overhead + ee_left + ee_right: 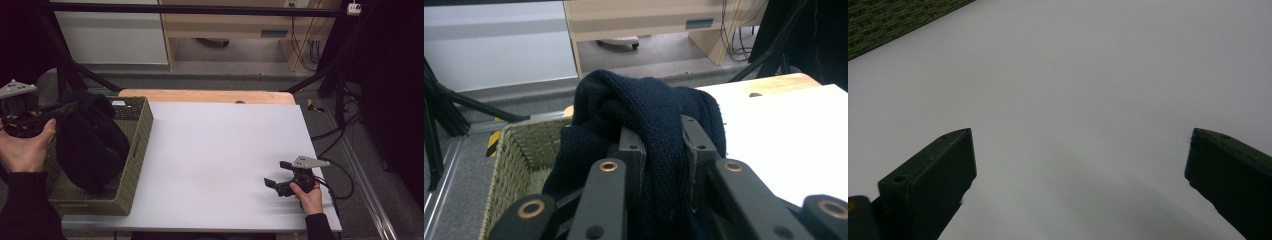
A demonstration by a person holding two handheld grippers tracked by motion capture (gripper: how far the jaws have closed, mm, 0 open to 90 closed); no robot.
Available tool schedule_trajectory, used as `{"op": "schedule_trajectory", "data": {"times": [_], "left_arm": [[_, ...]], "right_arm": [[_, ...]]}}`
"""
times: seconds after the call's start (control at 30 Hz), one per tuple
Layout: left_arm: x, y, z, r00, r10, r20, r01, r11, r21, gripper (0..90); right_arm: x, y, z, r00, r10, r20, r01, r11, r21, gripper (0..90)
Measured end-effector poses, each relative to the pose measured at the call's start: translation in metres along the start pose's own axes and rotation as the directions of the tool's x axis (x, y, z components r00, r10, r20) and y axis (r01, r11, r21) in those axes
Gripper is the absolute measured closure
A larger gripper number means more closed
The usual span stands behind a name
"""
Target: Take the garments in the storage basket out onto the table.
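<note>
- Left gripper (pixel 75 106), at nine o'clock, has its jaws clamped on a dark knit garment (pixel 92 142) above the woven basket (pixel 135 150).
- Right gripper (pixel 277 174), at four o'clock on the white table (pixel 215 150), has its jaws spread wide.

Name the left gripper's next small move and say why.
Probably lift a little higher: the left gripper is shut on the dark knit, whose lower part hangs inside the basket. The right gripper is open over the white table.
</note>
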State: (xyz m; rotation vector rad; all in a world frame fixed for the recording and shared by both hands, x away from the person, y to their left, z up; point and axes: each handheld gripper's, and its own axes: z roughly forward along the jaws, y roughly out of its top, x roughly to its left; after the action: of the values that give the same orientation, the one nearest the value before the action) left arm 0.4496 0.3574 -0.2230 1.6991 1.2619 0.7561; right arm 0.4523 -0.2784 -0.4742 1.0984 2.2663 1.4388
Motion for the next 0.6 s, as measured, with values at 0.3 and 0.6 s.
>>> {"op": "schedule_trajectory", "data": {"times": [0.3, 0.6], "left_arm": [[-0.006, 0.012, -0.010, 0.9998, 0.010, 0.014, -0.010, 0.9995, -0.031, 75.2], [-0.018, 0.024, -0.016, 0.9986, 0.026, 0.046, -0.023, 0.9980, -0.059, 75.7]], "right_arm": [[0.000, 0.000, 0.000, 1.0000, -0.001, 0.000, 0.001, 1.000, 0.000, 0.7], [0.000, 0.000, 0.000, 1.0000, 0.001, 0.000, -0.001, 1.000, 0.001, 0.8]]}}
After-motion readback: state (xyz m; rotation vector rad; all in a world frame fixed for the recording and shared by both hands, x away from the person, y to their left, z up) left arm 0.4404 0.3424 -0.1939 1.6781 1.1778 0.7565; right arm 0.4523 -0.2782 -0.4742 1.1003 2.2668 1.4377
